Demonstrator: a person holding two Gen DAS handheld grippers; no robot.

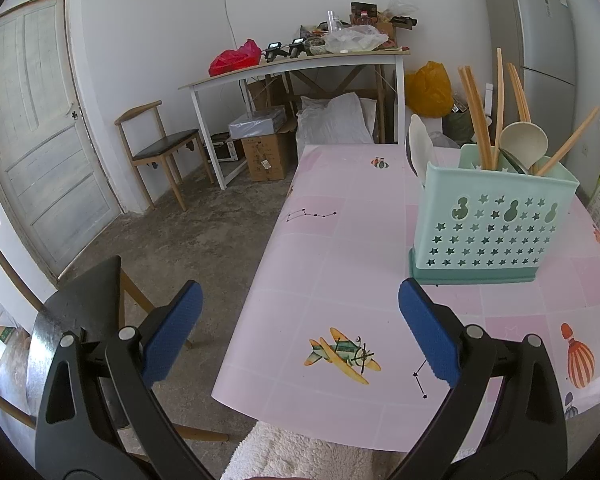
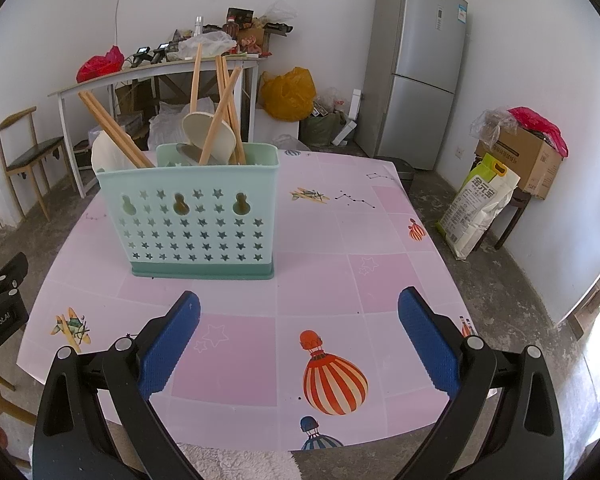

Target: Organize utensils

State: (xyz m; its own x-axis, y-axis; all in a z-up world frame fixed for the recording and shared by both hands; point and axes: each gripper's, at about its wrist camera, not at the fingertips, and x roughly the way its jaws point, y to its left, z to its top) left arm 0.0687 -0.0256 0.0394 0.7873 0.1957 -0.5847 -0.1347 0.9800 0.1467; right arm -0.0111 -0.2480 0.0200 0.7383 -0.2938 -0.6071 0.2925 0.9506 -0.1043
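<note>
Since all utensils sit in holder [image 2: 188,216] | both grippers, left [image 1: 300,336] and right [image 2: 300,336], wide, empty | retreat straight, avoid chopsticks [image 2: 116,132]

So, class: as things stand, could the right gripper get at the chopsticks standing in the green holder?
Probably yes. The right gripper is open, bare tablecloth lies before the holder, and the chopsticks stick up above its rim.

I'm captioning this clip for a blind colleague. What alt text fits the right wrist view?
A mint green utensil holder with star cutouts stands on a pink table, holding wooden chopsticks and pale spoons. The open right gripper hovers empty before it; a grey fridge stands behind.
</note>
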